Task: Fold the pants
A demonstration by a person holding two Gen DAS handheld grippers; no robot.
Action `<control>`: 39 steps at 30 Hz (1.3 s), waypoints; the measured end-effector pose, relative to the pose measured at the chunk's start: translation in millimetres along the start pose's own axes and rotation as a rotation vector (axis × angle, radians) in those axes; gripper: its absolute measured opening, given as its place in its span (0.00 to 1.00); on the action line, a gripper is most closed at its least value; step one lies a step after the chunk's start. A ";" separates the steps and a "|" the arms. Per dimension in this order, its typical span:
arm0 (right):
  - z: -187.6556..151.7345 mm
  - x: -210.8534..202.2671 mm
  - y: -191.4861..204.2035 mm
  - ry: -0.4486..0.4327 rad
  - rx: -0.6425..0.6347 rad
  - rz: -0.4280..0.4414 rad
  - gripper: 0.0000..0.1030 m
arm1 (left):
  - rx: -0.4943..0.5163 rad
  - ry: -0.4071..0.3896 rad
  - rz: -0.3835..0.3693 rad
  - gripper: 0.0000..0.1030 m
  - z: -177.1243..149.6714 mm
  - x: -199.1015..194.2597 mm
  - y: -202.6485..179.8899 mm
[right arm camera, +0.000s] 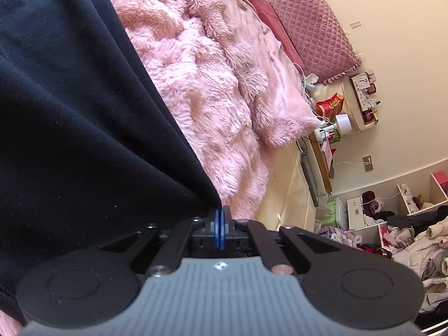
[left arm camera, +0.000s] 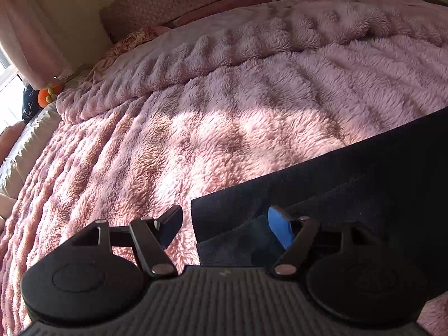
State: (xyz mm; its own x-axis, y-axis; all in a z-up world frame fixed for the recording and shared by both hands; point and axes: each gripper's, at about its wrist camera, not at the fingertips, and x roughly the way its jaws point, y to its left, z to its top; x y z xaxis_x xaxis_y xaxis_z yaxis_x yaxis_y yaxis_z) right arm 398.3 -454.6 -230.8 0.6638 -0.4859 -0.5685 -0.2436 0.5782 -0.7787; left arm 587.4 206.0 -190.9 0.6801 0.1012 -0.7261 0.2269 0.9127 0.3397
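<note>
Black pants [left arm camera: 350, 196] lie flat on a fluffy pink blanket [left arm camera: 224, 126] at the lower right of the left wrist view. My left gripper [left arm camera: 226, 226] is open, straddling the pants' short end. Its blue-padded finger [left arm camera: 280, 229] is over the cloth and the other finger is over the blanket, with neither pad pressing. In the right wrist view the pants [right arm camera: 70, 112] fill the left half, draped down to a corner. My right gripper [right arm camera: 219, 218] is shut on that corner, its blue pads together.
A quilted headboard [left arm camera: 168, 2] stands at the far side of the bed. An orange toy [left arm camera: 49, 93] sits by the curtain on the left. Past the bed's edge are a cluttered nightstand [right arm camera: 322, 156], a white lamp [right arm camera: 343, 123] and heaps of clothes [right arm camera: 406, 238].
</note>
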 end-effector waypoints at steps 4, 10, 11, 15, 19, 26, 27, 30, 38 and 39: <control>-0.6 2.3 5.4 0.010 0.000 -0.007 0.00 | -0.118 -0.039 -0.020 0.80 -19.3 8.3 21.6; 1.0 7.1 14.9 0.041 -0.019 -0.021 0.00 | -0.041 -0.121 -0.004 0.63 -34.9 9.8 0.3; 1.9 7.4 15.7 0.044 -0.023 -0.023 0.00 | -0.034 -0.128 0.002 0.57 -35.8 10.8 -2.2; 3.1 5.1 15.2 0.051 -0.024 -0.033 0.00 | -0.020 -0.158 0.012 0.45 -38.4 8.2 -10.7; 0.9 2.3 13.9 0.051 -0.028 -0.034 0.00 | 0.066 -0.180 -0.019 0.57 -44.8 0.5 -16.9; 1.7 2.5 16.0 0.051 -0.029 -0.036 0.00 | -0.135 -0.104 -0.103 0.59 -49.6 19.0 14.4; 2.0 2.8 16.6 0.051 -0.032 -0.038 0.00 | -0.136 -0.105 -0.100 0.55 -50.6 18.9 13.0; 2.5 3.0 17.5 0.051 -0.037 -0.041 0.00 | -0.089 -0.129 -0.050 0.25 -54.5 11.5 1.2; -1.9 -2.0 18.2 0.054 -0.026 -0.056 0.00 | -0.029 -0.219 0.109 0.08 -61.1 -25.2 -22.6; -2.5 -3.7 17.6 0.054 -0.023 -0.058 0.00 | -0.052 -0.230 0.113 0.08 -59.4 -31.4 -20.3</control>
State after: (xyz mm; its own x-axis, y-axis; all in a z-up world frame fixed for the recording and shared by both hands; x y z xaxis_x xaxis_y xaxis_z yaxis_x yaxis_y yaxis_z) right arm 389.8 -444.3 -243.1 0.6384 -0.5529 -0.5354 -0.2225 0.5334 -0.8161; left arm 520.1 207.8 -210.5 0.8411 0.1169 -0.5281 0.1079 0.9205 0.3756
